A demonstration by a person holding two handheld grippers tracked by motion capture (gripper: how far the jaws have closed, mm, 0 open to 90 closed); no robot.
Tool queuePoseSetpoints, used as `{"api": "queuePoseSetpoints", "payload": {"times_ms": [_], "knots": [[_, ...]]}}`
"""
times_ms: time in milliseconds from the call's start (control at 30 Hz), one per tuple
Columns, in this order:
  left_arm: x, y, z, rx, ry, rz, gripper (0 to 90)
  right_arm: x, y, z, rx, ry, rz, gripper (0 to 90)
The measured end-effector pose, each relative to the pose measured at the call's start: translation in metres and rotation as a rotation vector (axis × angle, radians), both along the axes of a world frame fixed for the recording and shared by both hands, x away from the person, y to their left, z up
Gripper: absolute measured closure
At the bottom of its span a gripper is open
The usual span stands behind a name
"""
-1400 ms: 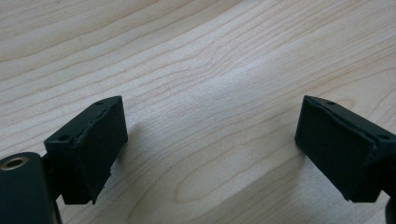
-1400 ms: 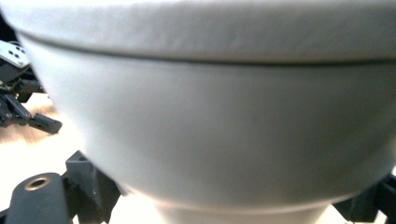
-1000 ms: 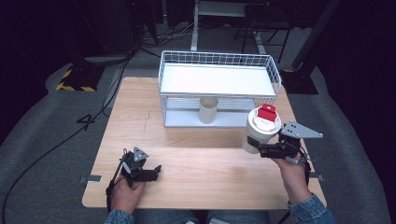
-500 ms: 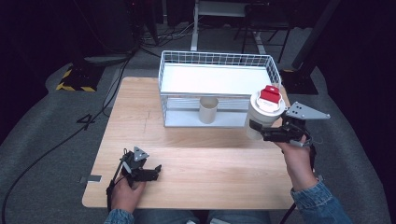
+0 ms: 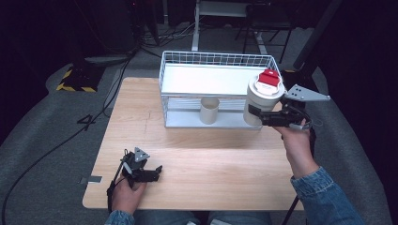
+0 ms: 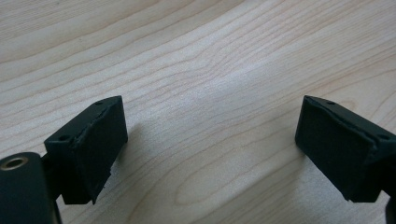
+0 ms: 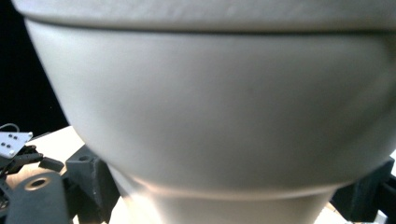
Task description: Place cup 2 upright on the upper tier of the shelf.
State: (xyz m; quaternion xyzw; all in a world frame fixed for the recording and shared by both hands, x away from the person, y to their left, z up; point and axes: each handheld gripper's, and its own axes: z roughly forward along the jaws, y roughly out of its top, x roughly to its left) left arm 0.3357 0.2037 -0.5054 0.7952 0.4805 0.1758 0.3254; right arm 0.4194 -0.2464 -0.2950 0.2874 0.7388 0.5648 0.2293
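1. Right gripper [image 5: 259, 116], held in the person's right hand at the table's far right, pinches a white lidded cup [image 5: 263, 101] w/ a red cap [image 5: 269, 78] on its lid.
2. Cup is upright, off the tabletop, right in front of the wire basket's [image 5: 216, 59] right end; from the high view its lid sits about level w/ the basket's upper shelf.
3. In the right gripper view the cup's pale wall [image 7: 210, 107] is right up against the lens, w/ black jaws showing at bottom left and bottom right, clamped on its narrower lower part.
4. Left gripper [image 5: 157, 170] rests low on the wooden table [image 5: 206, 159] near the front left edge, in the person's left hand, well apart from the cup.
5. Left gripper view: jaws spread wide, bare wood grain [image 6: 210, 116] btwn them, nothing gripped.
6. A small beige cup [image 5: 209, 110] stands upright on the basket's lower level, left of the held cup.
7. Denim sleeve [image 5: 324, 197] at lower right; cables on the dark floor beyond the table.
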Motion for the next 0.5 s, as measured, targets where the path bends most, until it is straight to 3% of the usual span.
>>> {"api": "queuePoseSetpoints", "payload": {"times_ms": [300, 500], "knots": [[0.0, 0.0, 0.0, 0.0, 0.001, 0.0, 9.8, 0.019, 0.011, 0.021, -0.025, -0.018, -0.023, 13.8], [0.0, 0.0, 0.0, 0.0, 0.001, 0.0, 9.8, 0.033, 0.02, 0.027, -0.042, -0.017, -0.036, 13.8]]}}
